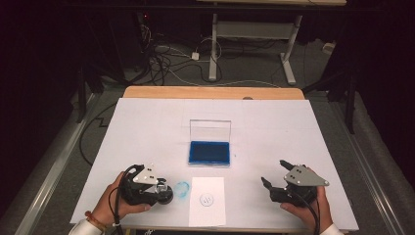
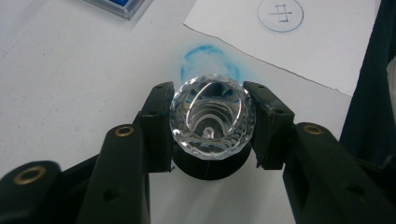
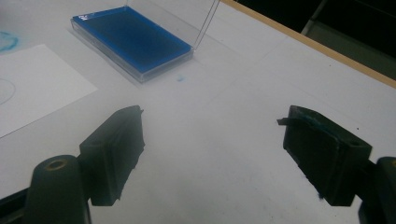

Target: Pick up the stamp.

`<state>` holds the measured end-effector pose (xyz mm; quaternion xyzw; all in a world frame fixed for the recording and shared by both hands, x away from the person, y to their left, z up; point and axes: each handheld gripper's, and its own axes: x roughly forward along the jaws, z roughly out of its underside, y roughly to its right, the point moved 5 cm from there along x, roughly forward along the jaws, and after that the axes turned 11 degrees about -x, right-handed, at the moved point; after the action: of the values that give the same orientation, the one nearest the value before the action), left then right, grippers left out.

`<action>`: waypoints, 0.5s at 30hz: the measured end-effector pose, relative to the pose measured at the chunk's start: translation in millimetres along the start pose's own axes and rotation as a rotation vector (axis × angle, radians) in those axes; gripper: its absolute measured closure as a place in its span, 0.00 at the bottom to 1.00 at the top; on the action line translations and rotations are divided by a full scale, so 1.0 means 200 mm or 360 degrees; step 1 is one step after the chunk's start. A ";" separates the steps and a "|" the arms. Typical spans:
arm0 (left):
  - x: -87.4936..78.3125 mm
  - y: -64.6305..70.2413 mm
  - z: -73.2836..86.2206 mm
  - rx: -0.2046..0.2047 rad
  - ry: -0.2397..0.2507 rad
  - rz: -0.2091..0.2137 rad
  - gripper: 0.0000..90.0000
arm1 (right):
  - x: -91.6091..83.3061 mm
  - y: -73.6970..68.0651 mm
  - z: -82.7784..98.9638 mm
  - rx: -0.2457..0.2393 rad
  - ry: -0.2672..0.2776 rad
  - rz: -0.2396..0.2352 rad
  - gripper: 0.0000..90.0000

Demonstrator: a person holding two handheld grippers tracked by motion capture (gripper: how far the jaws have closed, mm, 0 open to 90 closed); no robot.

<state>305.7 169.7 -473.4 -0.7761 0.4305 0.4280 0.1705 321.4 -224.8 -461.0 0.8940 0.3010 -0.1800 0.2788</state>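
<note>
A stamp (image 2: pixel 212 116) with a clear faceted knob and a round black base stands on the white table cover, and my left gripper (image 2: pixel 208 95) is shut on its knob. In the high view the left gripper (image 1: pixel 165 192) sits at the front left, just left of a blue ring smudge (image 1: pixel 182 189). Beside the smudge lies a white sheet of paper (image 1: pixel 207 210) bearing a round stamped mark (image 1: pixel 207 199). An open blue ink pad (image 1: pixel 209 152) with its clear lid raised sits at the table's middle. My right gripper (image 1: pixel 274 172) stands open at the front right with nothing between its jaws (image 3: pixel 212 126).
The white cover (image 1: pixel 147 127) spreads over a wooden table whose far edge (image 1: pixel 210 92) shows. Beyond it the floor holds cables and the legs of a desk frame (image 1: pixel 213 54). The ink pad (image 3: pixel 133 39) lies ahead and left of the right gripper.
</note>
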 end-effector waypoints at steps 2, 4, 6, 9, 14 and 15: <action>0.00 0.00 0.00 0.0000 0.0015 -0.0007 0.60 | 0.00 0.00 0.00 0.0001 0.0003 -0.0001 0.23; 0.00 0.00 0.00 -0.0013 0.0034 -0.0009 0.60 | 0.00 0.00 0.00 0.0001 0.0002 -0.0001 0.23; 0.00 0.00 0.00 -0.0014 0.0041 -0.0011 0.60 | 0.00 0.00 0.00 0.0002 0.0003 -0.0003 0.23; 0.00 -0.01 0.00 -0.0058 0.0066 -0.0051 0.60 | 0.00 0.00 0.00 0.0000 0.0003 -0.0005 0.23; -0.03 -0.03 -0.01 -0.0078 0.0137 -0.0071 0.60 | 0.00 0.00 0.00 -0.0001 0.0002 -0.0007 0.23; -0.03 -0.03 -0.01 -0.0077 0.0146 -0.0076 0.60 | 0.00 0.00 0.00 -0.0002 0.0001 -0.0007 0.23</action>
<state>310.5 176.0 -467.7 -0.8089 0.4087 0.3981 0.1419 321.2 -224.5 -461.3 0.8933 0.3031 -0.1801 0.2787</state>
